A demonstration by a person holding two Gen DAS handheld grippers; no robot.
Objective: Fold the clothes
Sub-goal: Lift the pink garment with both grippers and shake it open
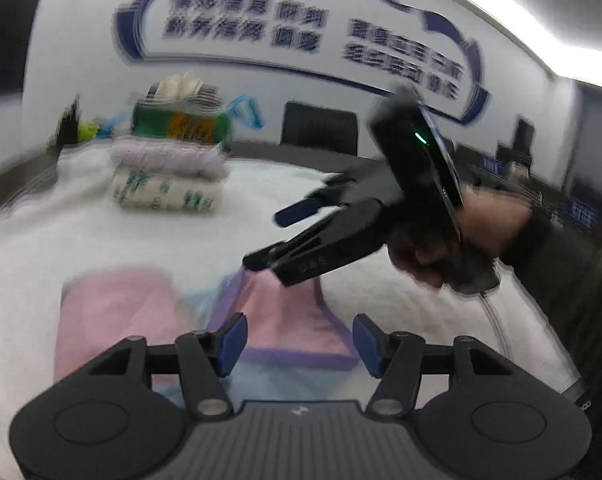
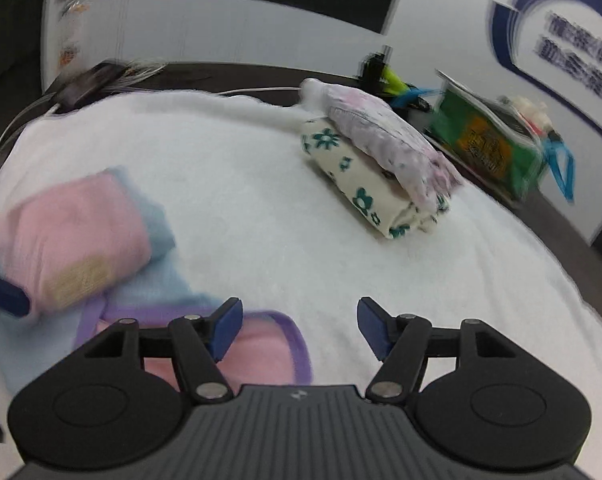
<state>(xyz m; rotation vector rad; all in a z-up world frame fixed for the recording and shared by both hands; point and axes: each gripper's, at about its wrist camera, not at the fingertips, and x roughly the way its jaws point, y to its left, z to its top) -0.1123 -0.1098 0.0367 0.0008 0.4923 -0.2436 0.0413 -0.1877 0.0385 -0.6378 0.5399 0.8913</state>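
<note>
Two claws are in play, and both stand apart with nothing between the pads. My left claw (image 1: 297, 344) hovers just over the soft pink cloth garment with purple trim and pale blue panels (image 1: 285, 320), which lies partly folded on the white fleecy cover of the counter (image 1: 181, 232). My right claw (image 2: 299, 330) hangs above the garment's purple-trimmed near edge (image 2: 261, 344), its left pad over the pink, its right pad over bare white cover; from the left wrist view its fingertips point down at the cloth's far ridge.

I judge this garment light, limp and thin. It should drape and sag rather than hold a shape, and a doubled layer could slip apart. The stitched purple trim looks the firmest place, so I would pinch at a trimmed corner on each side.

Well beyond, a folded white cloth with green flowers (image 2: 365, 192) carries a folded lilac-speckled one (image 2: 385, 136).
</note>
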